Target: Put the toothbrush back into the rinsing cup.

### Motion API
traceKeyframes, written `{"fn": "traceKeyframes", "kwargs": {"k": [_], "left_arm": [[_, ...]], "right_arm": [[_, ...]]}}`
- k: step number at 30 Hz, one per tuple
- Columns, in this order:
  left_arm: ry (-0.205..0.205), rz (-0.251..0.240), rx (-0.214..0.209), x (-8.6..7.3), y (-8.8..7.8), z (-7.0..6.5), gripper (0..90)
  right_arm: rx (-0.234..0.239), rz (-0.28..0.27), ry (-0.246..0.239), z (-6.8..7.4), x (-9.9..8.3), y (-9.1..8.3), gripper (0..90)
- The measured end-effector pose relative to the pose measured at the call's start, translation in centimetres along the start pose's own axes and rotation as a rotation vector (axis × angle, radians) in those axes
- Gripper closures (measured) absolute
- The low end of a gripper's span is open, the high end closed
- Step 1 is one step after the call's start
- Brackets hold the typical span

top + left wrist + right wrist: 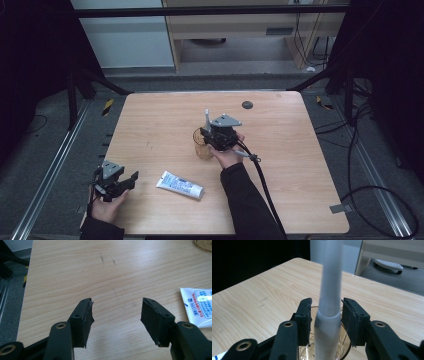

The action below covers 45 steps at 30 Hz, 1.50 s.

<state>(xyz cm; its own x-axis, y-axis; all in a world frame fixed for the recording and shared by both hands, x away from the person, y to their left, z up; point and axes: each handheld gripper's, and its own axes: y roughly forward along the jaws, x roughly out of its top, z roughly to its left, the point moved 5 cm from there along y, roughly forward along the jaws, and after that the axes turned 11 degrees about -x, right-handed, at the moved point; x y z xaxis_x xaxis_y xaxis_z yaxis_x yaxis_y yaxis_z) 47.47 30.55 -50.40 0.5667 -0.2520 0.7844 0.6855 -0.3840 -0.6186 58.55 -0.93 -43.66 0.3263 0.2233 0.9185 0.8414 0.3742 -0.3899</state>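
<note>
Right gripper view: white toothbrush stands near-upright between the right tool jaws, long axis vertical, lower end down inside the clear glass cup. Slim gaps show on both sides of the handle, so the pads look just clear of it; jaws part-spread, not pinching. Likely a drop-off into the cup; the next move would be a straight lift or back-off along the brush axis so the pads don't drag it over.

High view: right tool sits over the cup at mid-bench, the brush poking up beside it. Toothpaste tube lies flat near the front edge, long axis running left-right. Left tool is just left of it and much the nearer, jaws spread wide on nothing, pointing along the bench towards the tube.
</note>
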Motion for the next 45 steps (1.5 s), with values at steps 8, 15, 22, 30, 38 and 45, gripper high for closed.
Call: {"fn": "traceKeyframes", "kwargs": {"k": [8, 15, 22, 30, 38, 45], "left_arm": [[-0.001, 0.0, -0.001, 0.0, 0.0, 0.0, 41.7], [0.0, -0.003, -0.002, 0.0, 0.0, 0.0, 41.6], [0.001, -0.005, -0.001, 0.0, -0.1, 0.0, 41.6], [0.002, -0.009, -0.002, 0.1, -0.1, -0.1, 41.6], [-0.002, -0.014, -0.003, 0.1, -0.2, -0.1, 41.7], [-0.007, -0.014, -0.004, 0.1, -0.2, -0.2, 42.1]], "right_arm": [[-0.002, -0.013, 0.003, 0.0, 0.2, -0.3, 47.7], [-0.012, -0.02, -0.003, 0.1, 0.3, -0.7, 34.7], [-0.008, -0.022, 0.012, -0.3, 0.0, -1.1, 28.0], [0.022, 0.003, 0.003, -0.6, -0.2, -2.5, 24.3], [0.042, 0.039, -0.032, -1.2, -0.8, -4.9, 21.4], [0.028, 0.049, -0.041, -2.9, -1.5, -6.9, 20.0]]}}
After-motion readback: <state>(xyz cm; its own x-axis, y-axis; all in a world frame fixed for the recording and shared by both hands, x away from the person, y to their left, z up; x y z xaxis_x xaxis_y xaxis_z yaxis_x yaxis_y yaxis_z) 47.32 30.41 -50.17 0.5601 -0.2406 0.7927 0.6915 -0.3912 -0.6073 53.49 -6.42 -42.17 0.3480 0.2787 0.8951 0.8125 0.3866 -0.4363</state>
